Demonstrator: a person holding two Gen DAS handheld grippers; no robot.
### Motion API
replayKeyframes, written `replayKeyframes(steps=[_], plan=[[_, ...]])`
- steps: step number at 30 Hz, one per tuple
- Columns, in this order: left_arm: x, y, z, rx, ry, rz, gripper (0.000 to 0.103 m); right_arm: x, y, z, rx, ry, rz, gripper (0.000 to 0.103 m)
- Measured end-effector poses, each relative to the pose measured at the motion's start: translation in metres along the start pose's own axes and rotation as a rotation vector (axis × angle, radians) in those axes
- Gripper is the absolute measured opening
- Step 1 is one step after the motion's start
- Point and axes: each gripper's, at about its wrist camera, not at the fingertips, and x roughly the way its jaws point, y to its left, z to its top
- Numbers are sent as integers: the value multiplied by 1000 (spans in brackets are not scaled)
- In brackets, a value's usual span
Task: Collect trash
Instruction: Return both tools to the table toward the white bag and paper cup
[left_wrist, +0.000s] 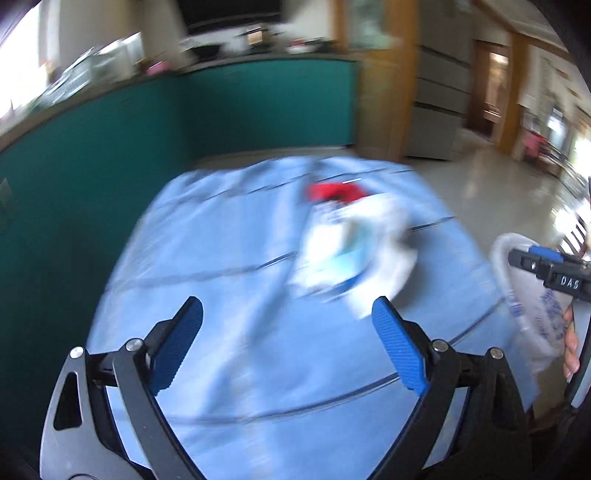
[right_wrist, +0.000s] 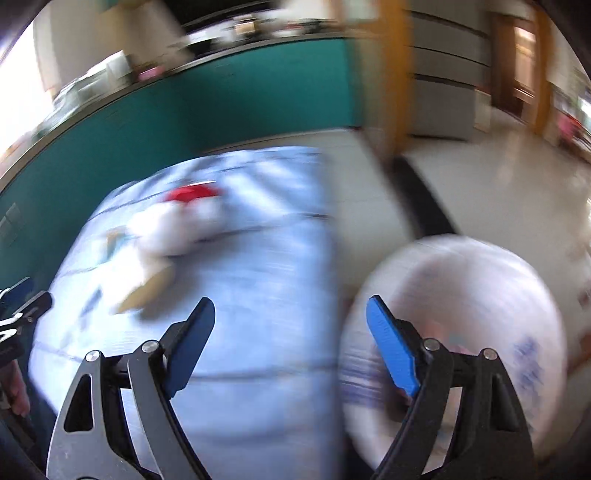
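A pile of trash (left_wrist: 347, 243) lies on a table with a light blue cloth (left_wrist: 229, 266): white and blue wrappers with a red piece (left_wrist: 332, 192) behind. Both views are blurred. My left gripper (left_wrist: 288, 325) is open and empty, just short of the pile. The pile also shows in the right wrist view (right_wrist: 173, 229), with the red piece (right_wrist: 192, 192) at its far end. My right gripper (right_wrist: 290, 325) is open and empty, over the table's right edge. A white plastic bag (right_wrist: 480, 295) with blue print hangs open below it, and shows in the left wrist view (left_wrist: 532, 314).
A teal partition (left_wrist: 184, 122) runs behind and to the left of the table. A wooden post (left_wrist: 384, 92) and grey drawers (left_wrist: 439, 92) stand behind. Pale shiny floor (right_wrist: 498, 184) lies to the right. A hand (left_wrist: 570, 347) holds the right gripper's handle.
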Motion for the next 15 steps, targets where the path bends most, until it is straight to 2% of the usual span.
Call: replayKeyframes(steps=[6, 10, 15], plan=[[-21, 96, -32, -160, 53, 91, 93, 54, 118, 33, -262, 40, 159, 85], [-35, 136, -52, -219, 48, 127, 93, 90, 167, 53, -377, 70, 135, 86], [-49, 175, -67, -279, 30, 132, 94, 126, 191, 57, -444, 150, 105, 87]])
